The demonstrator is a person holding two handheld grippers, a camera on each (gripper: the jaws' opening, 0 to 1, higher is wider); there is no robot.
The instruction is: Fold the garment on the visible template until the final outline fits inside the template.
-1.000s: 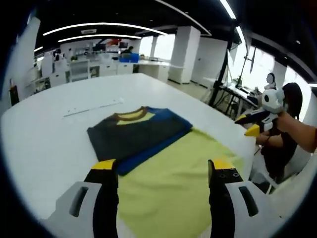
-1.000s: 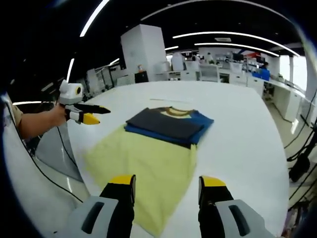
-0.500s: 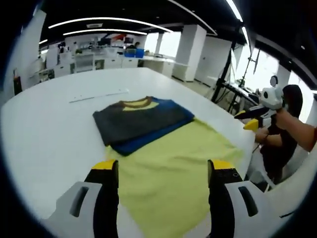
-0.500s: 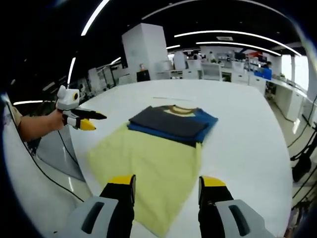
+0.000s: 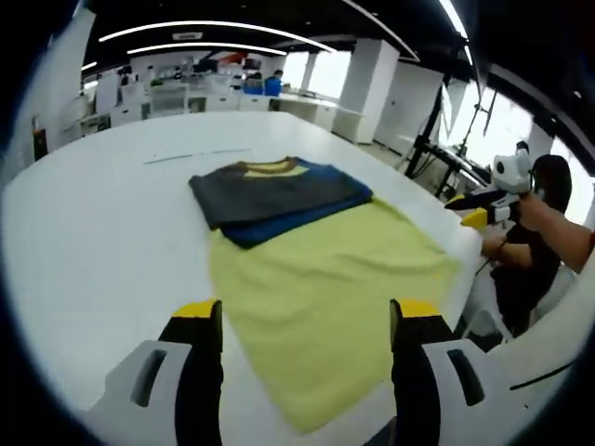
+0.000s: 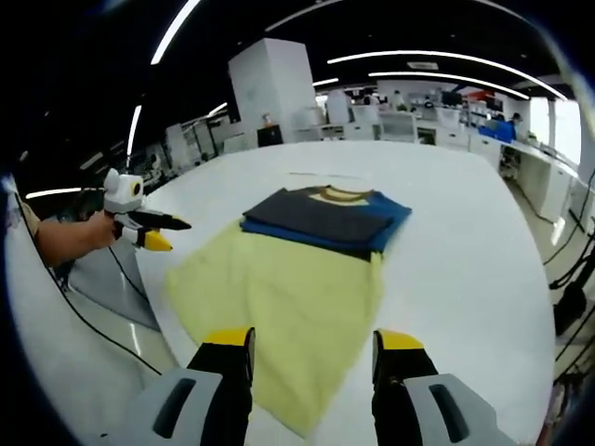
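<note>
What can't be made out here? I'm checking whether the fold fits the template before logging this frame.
- Template outline: no marking can be told apart on the white table in either view; the thin pale strip beyond the garment is too small to identify.
- Garment's underlayers: hidden beneath the folded dark and blue top part.
- Garment's near edge: partly behind the left gripper in the left gripper view and the right gripper in the right gripper view.

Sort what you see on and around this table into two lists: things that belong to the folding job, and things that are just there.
Belonging to the job:
- garment, yellow body spread flat, dark and blue top part folded
- left gripper, fingers apart
- right gripper, fingers apart
- white table

Just there:
- thin white strip beyond the collar
- background desks
</note>
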